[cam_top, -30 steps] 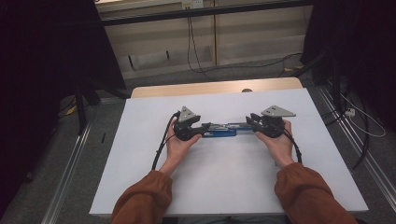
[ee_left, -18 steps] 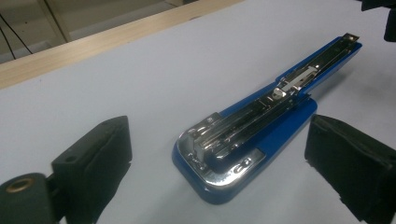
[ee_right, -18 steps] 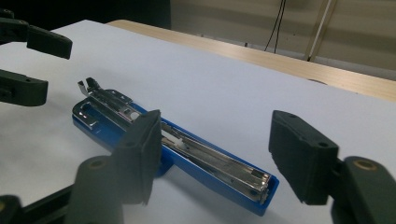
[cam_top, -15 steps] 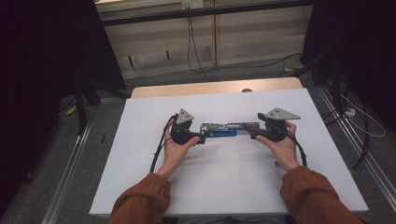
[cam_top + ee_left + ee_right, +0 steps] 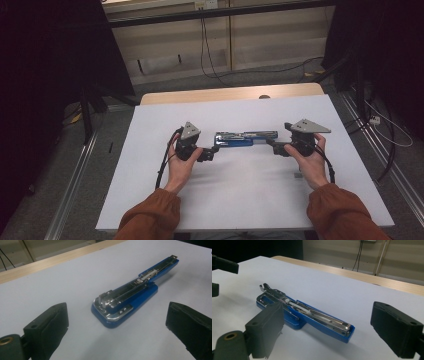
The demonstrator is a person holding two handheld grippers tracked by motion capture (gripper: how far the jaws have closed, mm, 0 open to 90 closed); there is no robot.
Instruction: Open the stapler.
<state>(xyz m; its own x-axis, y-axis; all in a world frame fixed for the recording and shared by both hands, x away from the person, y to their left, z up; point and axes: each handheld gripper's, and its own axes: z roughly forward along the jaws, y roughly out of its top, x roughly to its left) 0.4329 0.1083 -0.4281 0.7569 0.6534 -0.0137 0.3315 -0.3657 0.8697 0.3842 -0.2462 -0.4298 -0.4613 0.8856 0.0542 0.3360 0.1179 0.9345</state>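
A white table (image 5: pixel 240 200) stands on a grey floor (image 5: pixel 50 190), its far edge a bare strip of pale wood (image 5: pixel 230 93). Beyond that edge runs a beige wall (image 5: pixel 165 45), with black cables (image 5: pixel 204 45) hanging down it to the floor. Dark curtains (image 5: pixel 50 60) flank the table on both sides. Metal rails (image 5: pixel 75 170) lie along the floor beside it. The light is dim.

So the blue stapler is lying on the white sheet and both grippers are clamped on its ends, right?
Not clamped. The stapler does lie on the white sheet, but the left gripper and right gripper have just opened, with nothing between the jaws; both gripper views show it.
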